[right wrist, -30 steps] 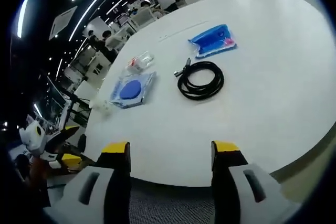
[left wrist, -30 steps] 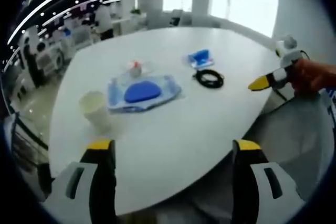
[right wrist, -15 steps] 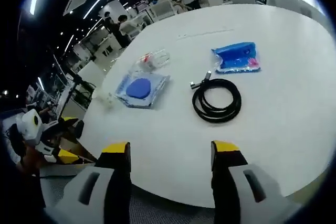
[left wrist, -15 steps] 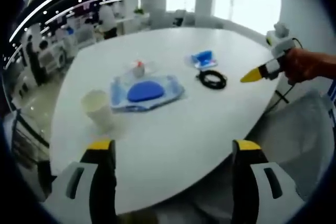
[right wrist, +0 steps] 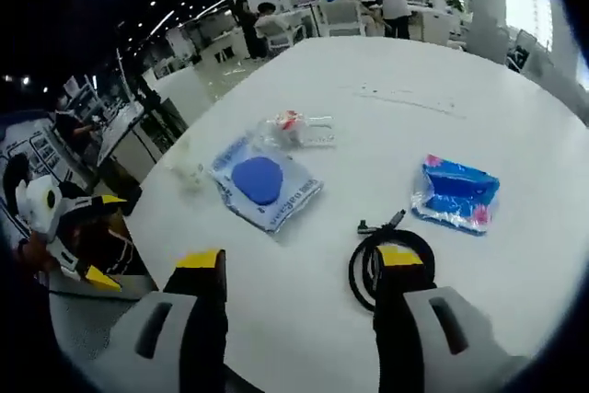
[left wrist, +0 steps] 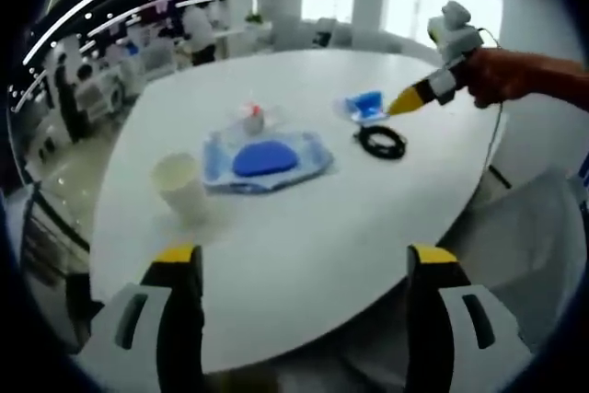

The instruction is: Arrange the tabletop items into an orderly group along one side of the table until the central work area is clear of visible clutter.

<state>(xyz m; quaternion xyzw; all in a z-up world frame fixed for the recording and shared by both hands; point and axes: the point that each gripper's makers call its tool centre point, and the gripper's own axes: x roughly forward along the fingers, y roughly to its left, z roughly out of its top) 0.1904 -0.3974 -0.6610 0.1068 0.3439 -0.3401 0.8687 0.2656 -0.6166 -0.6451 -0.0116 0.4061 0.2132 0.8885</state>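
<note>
On the white table (left wrist: 304,218) stand a pale cup (left wrist: 179,187), a clear pouch holding a blue disc (left wrist: 266,158), a small clear packet with a red piece (left wrist: 250,117), a blue packet (left wrist: 363,105) and a coiled black cable (left wrist: 382,143). My left gripper (left wrist: 304,262) hangs open at the near edge, with nothing between its jaws. My right gripper (left wrist: 406,101), held by a hand, hovers above the cable and blue packet. In the right gripper view it (right wrist: 301,264) is open, and the cable (right wrist: 368,269) lies just ahead, partly behind the right jaw. Beyond lie the blue packet (right wrist: 456,195), pouch (right wrist: 265,186) and cup (right wrist: 189,168).
The left gripper (right wrist: 107,238) shows past the table's left edge in the right gripper view. A grey chair (left wrist: 515,255) stands beside the table on the right. Desks and people fill the office behind (left wrist: 138,43). Bare tabletop stretches near the front edge.
The right gripper has swung in from the table's edge and now hovers over the cable and blue packet. The left gripper has stayed almost still. The items have not moved.
</note>
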